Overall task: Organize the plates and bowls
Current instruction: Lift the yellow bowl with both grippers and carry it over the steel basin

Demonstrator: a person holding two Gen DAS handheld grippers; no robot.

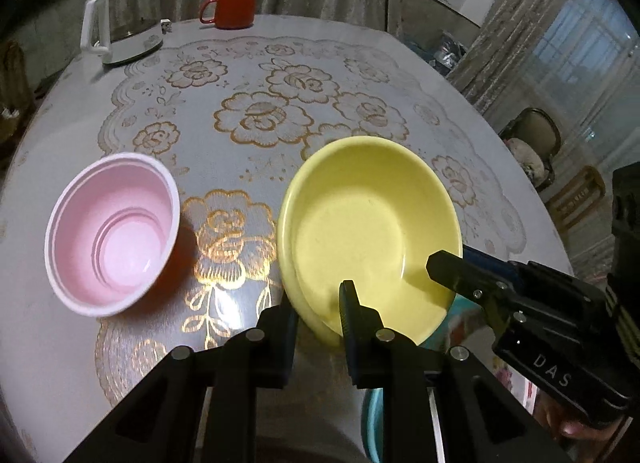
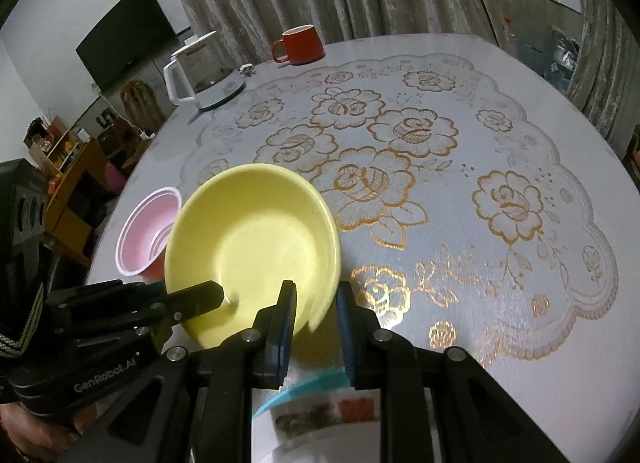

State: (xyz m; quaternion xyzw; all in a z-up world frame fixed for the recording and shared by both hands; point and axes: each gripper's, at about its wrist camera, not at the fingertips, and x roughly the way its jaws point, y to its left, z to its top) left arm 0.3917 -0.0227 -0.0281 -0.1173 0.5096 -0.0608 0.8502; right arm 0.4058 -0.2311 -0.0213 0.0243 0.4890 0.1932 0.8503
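A yellow bowl (image 1: pixel 368 223) sits tilted above a blue-rimmed plate (image 1: pixel 374 419) near the table's front edge. My left gripper (image 1: pixel 318 313) straddles the bowl's near rim, one finger inside and one outside, with a gap to the rim. My right gripper (image 2: pixel 316 313) straddles the right side of the yellow bowl (image 2: pixel 256 243) the same way and also shows in the left wrist view (image 1: pixel 460 267). A pink bowl (image 1: pixel 116 235) stands on the table to the left, also in the right wrist view (image 2: pixel 146 231).
A red mug (image 1: pixel 234 9) and a white kettle (image 1: pixel 124 19) stand at the table's far edge (image 1: pixel 320 21). A gold-flowered mat (image 2: pixel 440 183) covers the table. Chairs (image 1: pixel 536 143) stand to the right. Shelves (image 2: pixel 68 167) stand to the left.
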